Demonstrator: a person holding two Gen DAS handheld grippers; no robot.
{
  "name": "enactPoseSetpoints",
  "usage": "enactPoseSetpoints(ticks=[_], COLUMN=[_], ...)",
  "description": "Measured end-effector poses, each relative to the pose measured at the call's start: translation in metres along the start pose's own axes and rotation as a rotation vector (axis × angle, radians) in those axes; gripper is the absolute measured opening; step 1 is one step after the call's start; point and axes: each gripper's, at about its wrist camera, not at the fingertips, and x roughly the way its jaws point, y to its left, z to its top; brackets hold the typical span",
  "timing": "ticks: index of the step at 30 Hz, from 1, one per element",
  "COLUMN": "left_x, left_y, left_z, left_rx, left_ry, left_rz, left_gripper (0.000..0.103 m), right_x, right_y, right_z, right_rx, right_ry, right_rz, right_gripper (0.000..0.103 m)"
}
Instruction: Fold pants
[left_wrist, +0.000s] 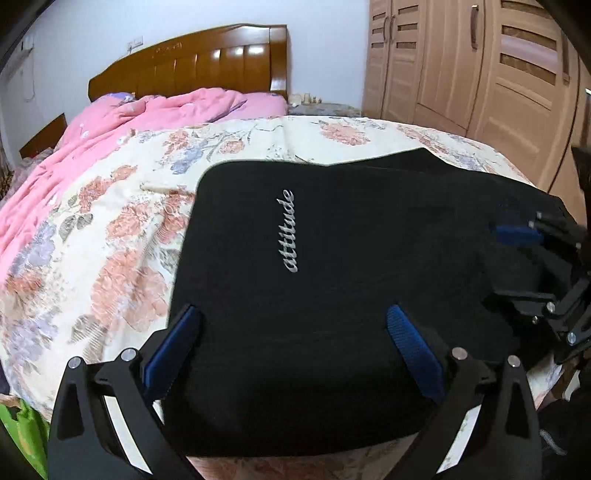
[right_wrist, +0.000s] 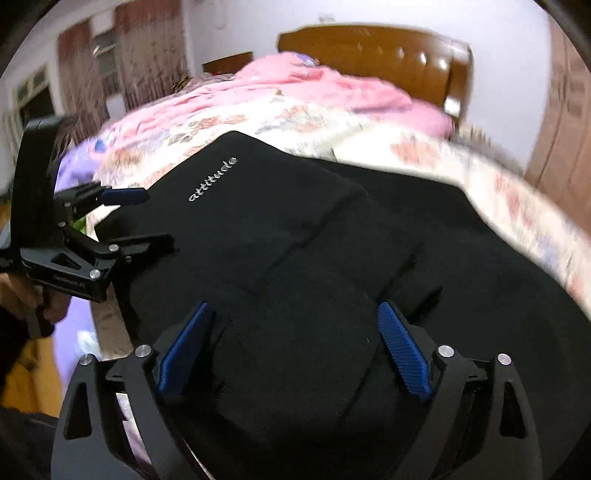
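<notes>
Black pants (left_wrist: 332, 266) with a silver "attitude" print lie folded on the floral bedspread (left_wrist: 122, 229). They also show in the right wrist view (right_wrist: 332, 258), with folded layers stacked near the front. My left gripper (left_wrist: 291, 314) is open and empty, its blue pads spread over the near edge of the pants. My right gripper (right_wrist: 295, 310) is open and empty over the folded layers. The right gripper shows at the right edge of the left wrist view (left_wrist: 517, 262), and the left gripper at the left of the right wrist view (right_wrist: 147, 214).
A pink quilt (left_wrist: 110, 122) is bunched at the far left of the bed under a wooden headboard (left_wrist: 207, 62). A wooden wardrobe (left_wrist: 480, 74) stands at the right. The bed edge is just below the pants.
</notes>
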Motion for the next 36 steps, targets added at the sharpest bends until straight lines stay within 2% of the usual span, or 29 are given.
enactPoseSetpoints(ticks=[3,6,9,10,12,13,19,22,24,29,31,36], left_x=[-0.009,0.004,0.043,0.061,0.087,0.086,0.085,0.087,0.089,0.087,0.088,0.088], left_y=[0.003,0.006,0.018,0.026,0.04,0.041,0.03,0.027,0.024,0.025,0.024,0.022], left_z=[0.032,0.066,0.089,0.092,0.09,0.091,0.086,0.086,0.085,0.083,0.083,0.083], left_rx=[-0.008,0.012,-0.029,-0.063,-0.125,-0.131,-0.067,-0.053,-0.044,-0.041,-0.039,-0.033], left_ry=[-0.06,-0.07,-0.009,0.034,0.094,0.089,0.093,0.097,0.098,0.097,0.096,0.096], left_rz=[-0.078,-0.07,-0.112,-0.119,-0.13,-0.133,-0.047,-0.024,-0.009,0.001,0.006,0.015], left_gripper=[0.101,0.101,0.101,0.101,0.101,0.101,0.101,0.101,0.101,0.101,0.101,0.101], right_x=[0.003,0.002,-0.004,-0.005,-0.006,-0.008,-0.011,-0.024,-0.03,-0.005,-0.007,-0.011], right_y=[0.002,0.008,0.004,0.004,0.004,0.003,0.004,0.012,0.018,0.016,0.008,0.01], right_z=[-0.002,0.001,-0.003,-0.003,-0.005,-0.006,0.001,0.011,0.014,0.0,-0.003,-0.006], right_rx=[0.012,0.013,0.016,0.016,0.016,0.017,0.029,-0.02,-0.062,-0.056,-0.011,-0.016], right_ry=[-0.001,-0.001,-0.003,-0.004,-0.005,-0.006,0.016,-0.021,-0.044,0.04,0.03,0.027], right_rz=[0.006,0.002,0.004,0.002,0.003,0.005,0.003,-0.038,-0.036,-0.016,0.011,0.0], right_gripper=[0.092,0.092,0.092,0.092,0.092,0.092,0.092,0.092,0.092,0.094,0.095,0.095])
